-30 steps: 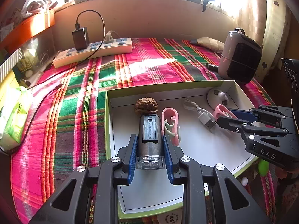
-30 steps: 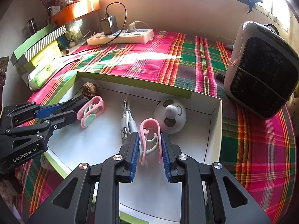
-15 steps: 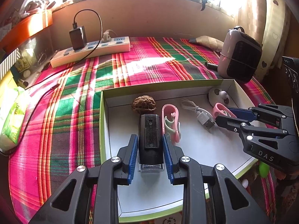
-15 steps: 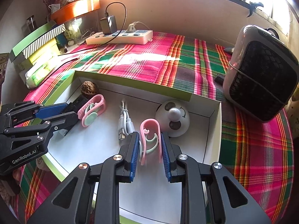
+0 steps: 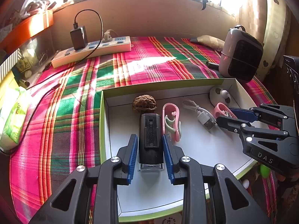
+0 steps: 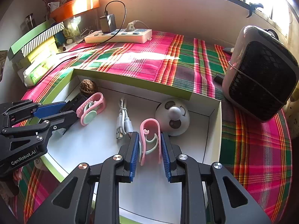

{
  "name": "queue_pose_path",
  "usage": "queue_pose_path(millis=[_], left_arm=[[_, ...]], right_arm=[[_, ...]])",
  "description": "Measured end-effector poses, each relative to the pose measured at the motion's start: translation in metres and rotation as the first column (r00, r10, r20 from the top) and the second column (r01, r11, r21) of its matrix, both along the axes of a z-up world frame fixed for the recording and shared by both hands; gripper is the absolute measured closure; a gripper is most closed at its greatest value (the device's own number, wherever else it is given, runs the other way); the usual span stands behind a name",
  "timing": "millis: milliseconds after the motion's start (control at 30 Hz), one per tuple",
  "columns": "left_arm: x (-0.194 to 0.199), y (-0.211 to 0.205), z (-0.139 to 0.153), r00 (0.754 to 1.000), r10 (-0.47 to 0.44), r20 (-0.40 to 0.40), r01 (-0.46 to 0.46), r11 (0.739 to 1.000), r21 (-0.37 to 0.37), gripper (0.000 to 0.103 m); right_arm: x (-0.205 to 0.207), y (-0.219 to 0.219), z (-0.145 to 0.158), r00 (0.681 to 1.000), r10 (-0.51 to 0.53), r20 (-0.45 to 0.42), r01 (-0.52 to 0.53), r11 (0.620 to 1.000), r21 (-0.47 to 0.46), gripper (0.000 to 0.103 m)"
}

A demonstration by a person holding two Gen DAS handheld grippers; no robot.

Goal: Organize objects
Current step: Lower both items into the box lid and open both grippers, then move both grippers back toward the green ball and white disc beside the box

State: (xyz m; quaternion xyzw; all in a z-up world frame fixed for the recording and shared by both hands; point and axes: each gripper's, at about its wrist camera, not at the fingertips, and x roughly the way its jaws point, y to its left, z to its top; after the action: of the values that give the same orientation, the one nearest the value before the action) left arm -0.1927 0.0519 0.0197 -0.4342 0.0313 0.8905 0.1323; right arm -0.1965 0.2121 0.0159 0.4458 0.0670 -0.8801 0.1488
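A white box with a green rim (image 5: 158, 85) lies on the plaid cloth. A black, clip-backed device (image 5: 150, 130) lies flat on the box floor between the fingers of my left gripper (image 5: 150, 138). The jaws are opening, and a thin gap shows at each pad. Just beyond the device sit a walnut (image 5: 144, 102) and a pink clip (image 5: 171, 121). My right gripper (image 6: 149, 136) is shut on a second pink clip (image 6: 150, 134), low over the box floor. That clip is next to a coiled white USB cable (image 6: 123, 121) and a white round gadget (image 6: 172, 117).
A white power strip (image 5: 93, 49) with a black charger lies at the back. A grey and black heater-like appliance (image 6: 261, 72) stands right of the box. A green tissue pack (image 5: 13, 117) and stacked boxes (image 6: 35, 41) line the left edge.
The black device went from tilted up in the left jaws to lying flat on the box floor, and those jaws eased apart slightly. The right gripper still holds its pink clip.
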Motion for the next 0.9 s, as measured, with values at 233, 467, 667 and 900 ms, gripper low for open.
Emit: queue_pose_path(millis=[233,467,667,900], left_arm=[[0.004,0.001,0.001,1.000,0.015,-0.005,-0.015,1.000,-0.013,0.074],[0.009,-0.001,0.004,1.000,0.020,-0.013,-0.020,1.000,-0.004,0.070],[0.019,-0.002,0.008,0.999,0.024,-0.022,-0.024,1.000,0.001,0.070],[0.035,-0.002,0.018,0.998,0.019,-0.064,-0.019,1.000,-0.001,0.069]], right_arm=[[0.003,-0.002,0.001,1.000,-0.004,-0.009,0.004,1.000,0.007,0.073],[0.011,-0.003,0.005,0.999,-0.012,-0.030,0.012,1.000,0.005,0.064],[0.018,-0.001,0.010,0.998,-0.034,-0.044,0.034,0.999,-0.004,0.064],[0.031,0.002,0.020,0.996,-0.061,-0.071,0.059,0.998,-0.033,0.064]])
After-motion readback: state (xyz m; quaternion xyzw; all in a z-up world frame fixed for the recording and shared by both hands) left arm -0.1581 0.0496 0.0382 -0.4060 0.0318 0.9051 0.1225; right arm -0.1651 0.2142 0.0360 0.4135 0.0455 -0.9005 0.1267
